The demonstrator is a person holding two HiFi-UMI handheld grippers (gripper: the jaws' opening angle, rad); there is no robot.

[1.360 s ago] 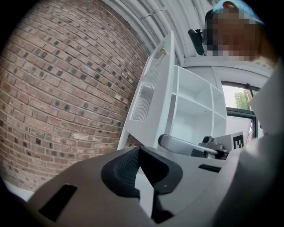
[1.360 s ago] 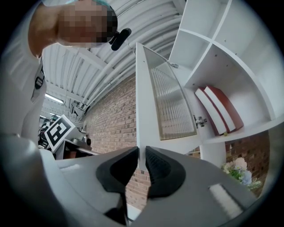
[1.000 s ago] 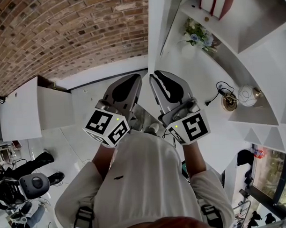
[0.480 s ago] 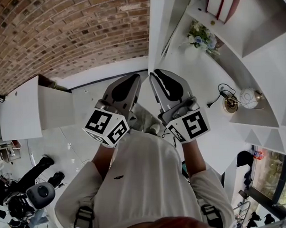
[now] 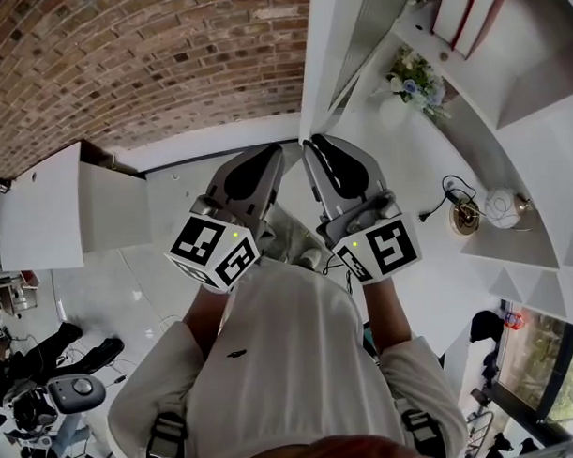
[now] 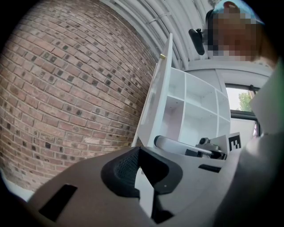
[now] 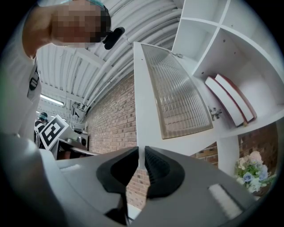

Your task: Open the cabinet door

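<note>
Right tongs [image 7: 143,162] are pinched narrow on the white frame edge of the cabinet door [image 7: 177,102]. It's a flat panel with ribbed glass, standing tall and swung out from the white shelf unit [image 7: 208,48]. Left tongs [image 6: 140,150] sit tip to tip with nothing in them. There's a rough brick wall [image 6: 66,88] behind, plus books [image 7: 230,99] and flowers [image 7: 250,170] on the shelves.

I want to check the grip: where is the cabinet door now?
In the right gripper view, the cabinet door stands open left of the red books, and its edge is pinched in the right gripper.
</note>
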